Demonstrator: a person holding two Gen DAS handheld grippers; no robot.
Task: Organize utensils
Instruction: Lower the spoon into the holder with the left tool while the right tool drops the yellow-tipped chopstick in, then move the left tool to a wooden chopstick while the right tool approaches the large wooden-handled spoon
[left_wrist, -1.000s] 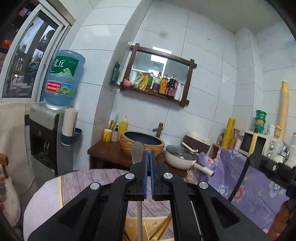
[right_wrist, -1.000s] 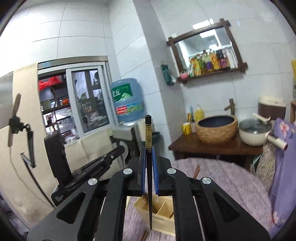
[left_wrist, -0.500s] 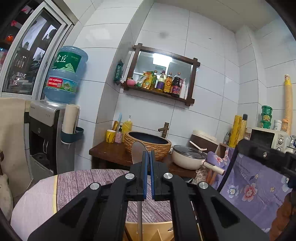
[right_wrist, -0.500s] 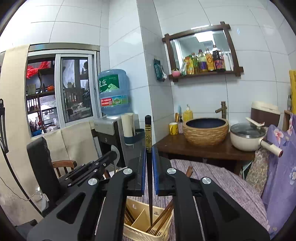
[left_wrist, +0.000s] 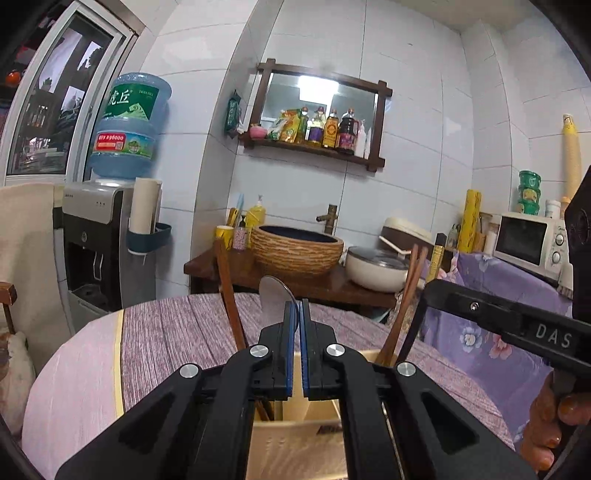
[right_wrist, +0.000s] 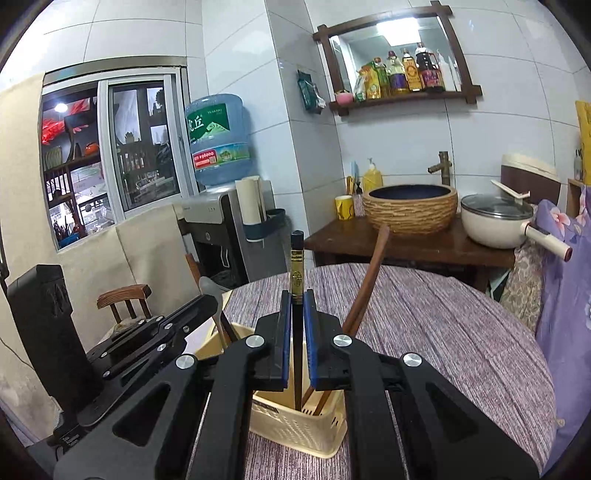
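Observation:
My left gripper (left_wrist: 296, 314) is shut on a metal spoon (left_wrist: 274, 301), bowl up, above the cream utensil basket (left_wrist: 295, 439). My right gripper (right_wrist: 294, 306) is shut on a black chopstick (right_wrist: 296, 269) with gold bands; its lower end reaches down into the basket (right_wrist: 295, 428). Brown wooden chopsticks (right_wrist: 365, 284) stand tilted in the basket, and they show in the left wrist view (left_wrist: 402, 306). The spoon also shows in the right wrist view (right_wrist: 214, 299), with the left gripper (right_wrist: 147, 332) beside the basket. The right gripper's arm (left_wrist: 509, 321) shows in the left wrist view.
The basket stands on a round table with a purple striped cloth (right_wrist: 424, 314). Behind are a wooden counter with a woven basin (left_wrist: 297, 247), a white pot (left_wrist: 376, 269), a water dispenser (left_wrist: 96, 236) and a chair (right_wrist: 125, 299) at left. A purple floral cloth (left_wrist: 480, 332) lies at right.
Both grippers have come down and closer to the basket. The basket and its brown chopsticks now rise into both views, and the black chopstick's tip has gone into the basket.

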